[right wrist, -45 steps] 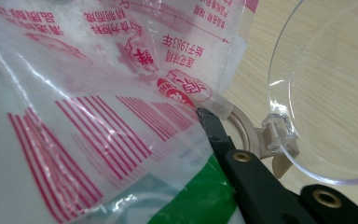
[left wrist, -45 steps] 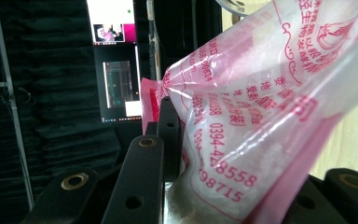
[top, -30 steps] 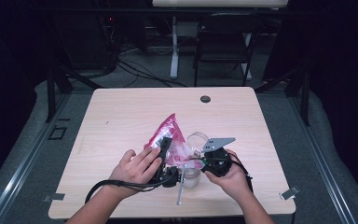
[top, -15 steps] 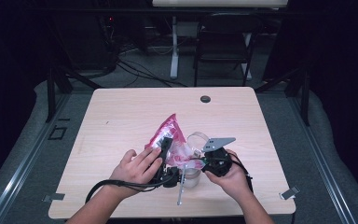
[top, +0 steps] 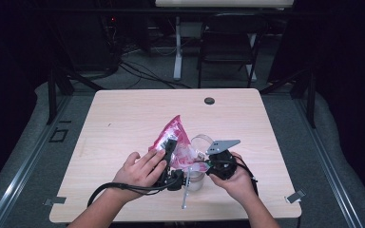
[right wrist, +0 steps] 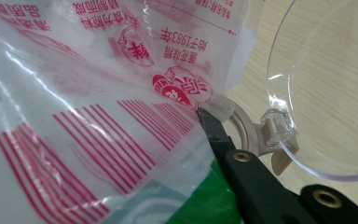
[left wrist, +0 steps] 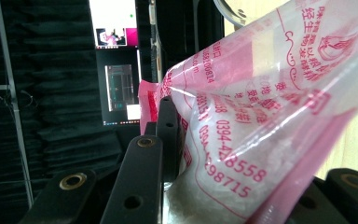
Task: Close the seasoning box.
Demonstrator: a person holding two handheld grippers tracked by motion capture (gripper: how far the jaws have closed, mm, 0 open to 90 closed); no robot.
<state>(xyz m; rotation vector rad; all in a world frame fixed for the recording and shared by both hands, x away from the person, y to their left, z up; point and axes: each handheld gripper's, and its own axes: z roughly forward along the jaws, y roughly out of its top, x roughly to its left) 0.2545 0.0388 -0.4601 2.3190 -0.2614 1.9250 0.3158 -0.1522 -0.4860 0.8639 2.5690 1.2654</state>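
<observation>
- Pink-and-clear plastic bag sits on the bench near its front edge, a bit right of centre; peak of the bag points to 12 o'clock, away from the person.
- Left gripper lies at the bag's 7 o'clock side, left hand wrapped over it, cable trailing off toward 8 o'clock.
- Left gripper view: bag bulges between the two black jaws, white granular stuff inside low down; inner jaw presses right against the film, so the left gripper is grasping the bag w/ jaws part-way spread around its bulk.
- Right gripper is at the bag's 4 o'clock, held by the right hand, grey plate on top.
- Right gripper view: bag w/ red stripes and print covers the left side; black jaw tip meets the film's edge. Jaws look clenched, prob. pinching the bag's edge, but the contact point is hidden behind the film, so not sure.
- Clear plastic container stands under the bag's lower end, between the two grippers; its round clear hinged lid hangs open at 2 o'clock from the right gripper's jaw.
- Thin clear stick-like item lies on the bench at 6 o'clock of the container; can't tell what it is.
- Small dark round disc at the bench's far edge, 12 o'clock, well apart from the bag.
</observation>
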